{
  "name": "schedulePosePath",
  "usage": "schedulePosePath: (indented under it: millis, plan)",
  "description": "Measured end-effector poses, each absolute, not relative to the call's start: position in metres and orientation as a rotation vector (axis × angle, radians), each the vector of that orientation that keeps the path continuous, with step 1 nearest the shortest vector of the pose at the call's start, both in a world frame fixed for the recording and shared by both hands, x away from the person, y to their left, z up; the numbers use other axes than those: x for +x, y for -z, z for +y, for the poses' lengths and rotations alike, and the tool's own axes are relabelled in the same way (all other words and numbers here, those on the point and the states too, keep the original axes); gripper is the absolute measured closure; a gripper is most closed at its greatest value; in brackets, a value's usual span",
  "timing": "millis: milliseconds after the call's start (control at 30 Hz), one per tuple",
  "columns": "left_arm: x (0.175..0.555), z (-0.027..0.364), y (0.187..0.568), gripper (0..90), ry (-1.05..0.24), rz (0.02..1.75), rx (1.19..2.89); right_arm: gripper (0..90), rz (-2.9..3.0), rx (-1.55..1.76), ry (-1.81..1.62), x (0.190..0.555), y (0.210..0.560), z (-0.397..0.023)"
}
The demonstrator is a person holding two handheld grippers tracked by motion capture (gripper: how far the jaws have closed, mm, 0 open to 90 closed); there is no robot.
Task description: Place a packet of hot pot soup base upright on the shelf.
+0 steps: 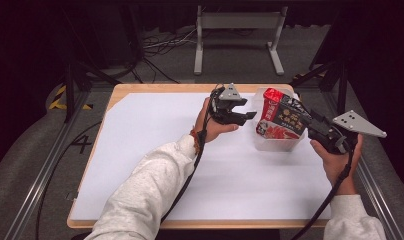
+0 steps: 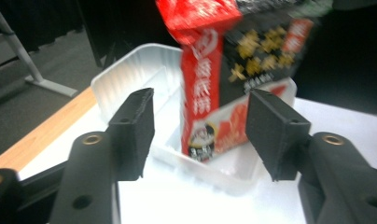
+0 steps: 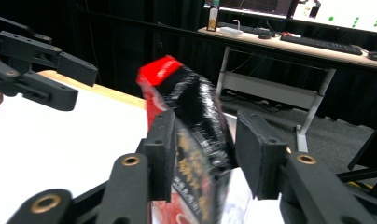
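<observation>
A red and black food box stands tilted in a clear plastic container at the table's far right. My right gripper comes in from the right and is shut on the box's upper part; in the right gripper view the box sits between the jaws of that gripper. My left gripper hovers open just left of the container with nothing in it. In the left gripper view the open left gripper frames the blurred box and the container.
A white sheet covers the wooden table; its left and near parts are bare. Metal rails run along both sides. A desk frame and cables lie on the floor beyond the far edge.
</observation>
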State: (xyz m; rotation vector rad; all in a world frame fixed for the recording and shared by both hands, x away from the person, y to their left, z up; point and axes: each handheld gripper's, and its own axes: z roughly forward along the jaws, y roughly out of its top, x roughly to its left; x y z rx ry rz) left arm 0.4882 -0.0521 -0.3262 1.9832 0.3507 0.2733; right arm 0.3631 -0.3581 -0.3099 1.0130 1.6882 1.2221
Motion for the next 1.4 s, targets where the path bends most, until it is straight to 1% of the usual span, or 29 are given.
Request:
schedulePosePath:
  millis: [33,133,167,300,533,667,1000,1400]
  plan:
    - [0.486,-0.049,0.327,38.6,-0.274,0.351,1.982,55.0,1.694,1.020,-1.227,0.363,0.310,-0.358]
    - [0.481,-0.038,0.328,35.3,-0.292,0.356,1.994,53.5,1.713,1.016,-1.222,0.361,0.311,-0.356]
    - [0.478,-0.034,0.329,32.4,-0.317,0.362,2.004,52.6,1.713,1.012,-1.212,0.361,0.311,-0.356]
    - [0.471,-0.020,0.329,29.9,-0.349,0.361,2.016,52.1,1.723,1.009,-1.208,0.359,0.310,-0.357]
    - [0.459,0.000,0.330,26.8,-0.361,0.369,2.022,50.1,1.744,0.981,-1.183,0.356,0.311,-0.351]
    - [0.447,0.018,0.335,26.1,-0.359,0.369,2.026,47.8,1.752,0.953,-1.192,0.351,0.308,-0.350]
    - [0.433,0.052,0.342,24.4,-0.367,0.409,2.023,47.1,1.747,0.955,-1.175,0.346,0.303,-0.351]
    - [0.413,0.092,0.348,24.1,-0.401,0.444,2.015,46.3,1.819,0.921,-1.166,0.343,0.313,-0.340]
